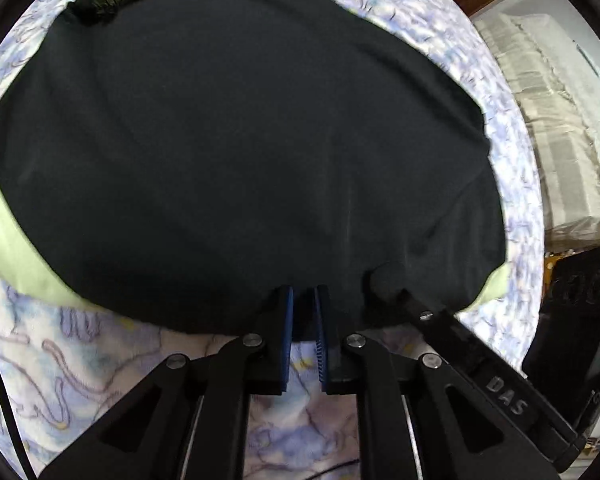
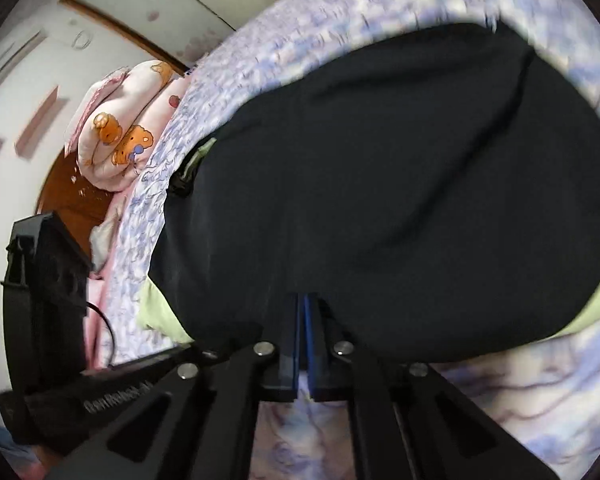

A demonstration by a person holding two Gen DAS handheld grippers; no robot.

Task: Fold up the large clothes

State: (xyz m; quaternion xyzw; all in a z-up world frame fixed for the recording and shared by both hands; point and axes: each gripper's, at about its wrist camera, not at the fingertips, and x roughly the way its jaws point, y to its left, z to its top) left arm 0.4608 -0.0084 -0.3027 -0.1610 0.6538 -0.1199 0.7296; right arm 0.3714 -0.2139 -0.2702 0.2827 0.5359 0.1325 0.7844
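A large black garment [image 1: 240, 140] lies spread over a bed with a blue-and-white patterned sheet [image 1: 80, 360]. Light green cloth [image 1: 16, 240] shows under its edges. My left gripper [image 1: 303, 300] is shut on the garment's near edge, with dark cloth pinched between the blue pads. Just to its right, my right gripper [image 1: 396, 292] reaches into the same edge. In the right wrist view the black garment [image 2: 380, 180] fills the middle, and my right gripper [image 2: 304, 304] is shut on its near hem. The left gripper [image 2: 220, 340] comes in from the lower left beside it.
A rolled pink quilt with a bear print [image 2: 116, 136] lies at one end of the bed beside brown wood [image 2: 72, 192]. Pale folded bedding [image 1: 560, 120] is stacked past the bed's right side. A black cable [image 2: 104, 328] trails by the left gripper. Patterned sheet [image 2: 520, 392] shows below the garment.
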